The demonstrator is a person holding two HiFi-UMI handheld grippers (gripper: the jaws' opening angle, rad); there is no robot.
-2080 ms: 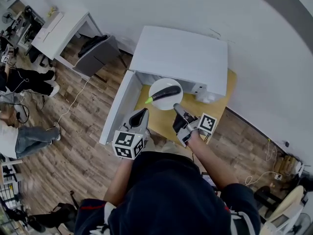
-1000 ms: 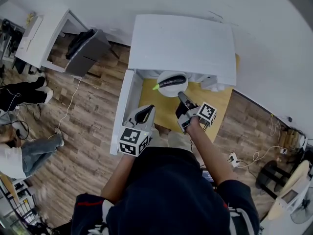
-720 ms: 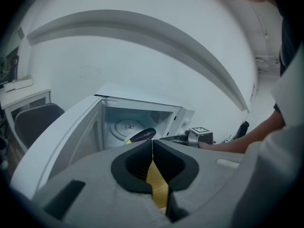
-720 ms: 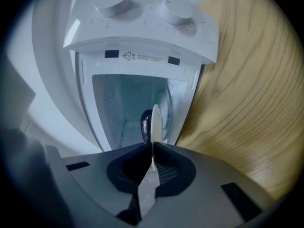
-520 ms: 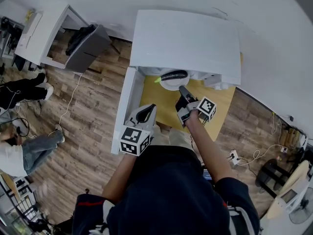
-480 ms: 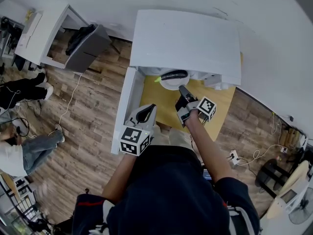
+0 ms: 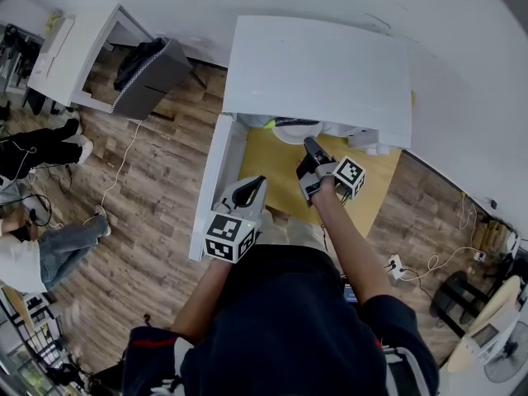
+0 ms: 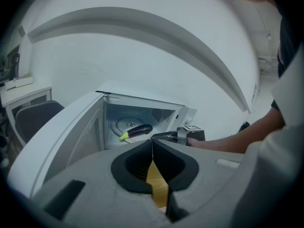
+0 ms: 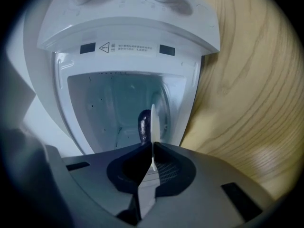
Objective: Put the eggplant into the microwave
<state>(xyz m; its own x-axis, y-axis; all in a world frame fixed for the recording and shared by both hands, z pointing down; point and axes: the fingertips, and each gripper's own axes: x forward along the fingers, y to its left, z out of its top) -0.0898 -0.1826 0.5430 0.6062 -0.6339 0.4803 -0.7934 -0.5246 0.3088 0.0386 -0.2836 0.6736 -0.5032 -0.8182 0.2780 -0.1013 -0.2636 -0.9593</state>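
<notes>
The dark purple eggplant (image 8: 137, 130) with its green stem lies on a white plate (image 9: 152, 122), just inside the open white microwave (image 7: 318, 73). In the head view only the plate's front rim (image 7: 290, 130) and the eggplant's green tip (image 7: 270, 124) show under the microwave's top. My right gripper (image 7: 309, 145) is shut on the plate's near rim, right at the cavity mouth; its own view shows the plate edge-on with the eggplant (image 9: 144, 125) beside it. My left gripper (image 7: 247, 192) hangs back over the wooden table (image 7: 276, 180), shut and empty.
The microwave door (image 7: 216, 184) swings open to the left, beside my left gripper. The control panel (image 9: 128, 32) is on the microwave's right side. A white desk (image 7: 78, 52), a dark chair (image 7: 153, 77) and a seated person's legs (image 7: 37, 151) are off to the left on the wood floor.
My right gripper has pushed the plate with the eggplant forward, from in front of the microwave into its cavity. The left gripper has stayed about where it was.
</notes>
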